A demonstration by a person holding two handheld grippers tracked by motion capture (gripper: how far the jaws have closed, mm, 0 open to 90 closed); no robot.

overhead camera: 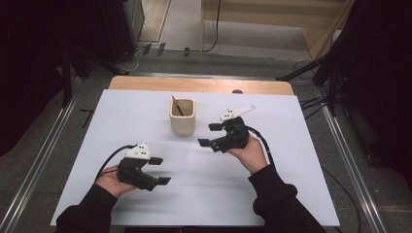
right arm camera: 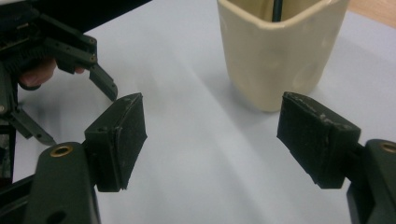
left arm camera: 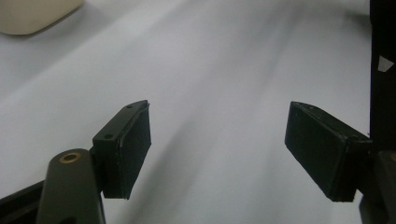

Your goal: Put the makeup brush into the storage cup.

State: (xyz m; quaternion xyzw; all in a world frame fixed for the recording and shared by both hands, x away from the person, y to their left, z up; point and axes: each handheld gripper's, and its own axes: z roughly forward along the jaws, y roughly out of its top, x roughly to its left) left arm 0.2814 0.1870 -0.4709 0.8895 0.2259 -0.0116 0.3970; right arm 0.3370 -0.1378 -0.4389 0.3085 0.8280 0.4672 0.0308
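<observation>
While the right gripper, wide open and empty, nears the cream cup toward the counter's far edge, it should straddle the wall squarely, clear of the stick inside; left gripper idles open.
</observation>
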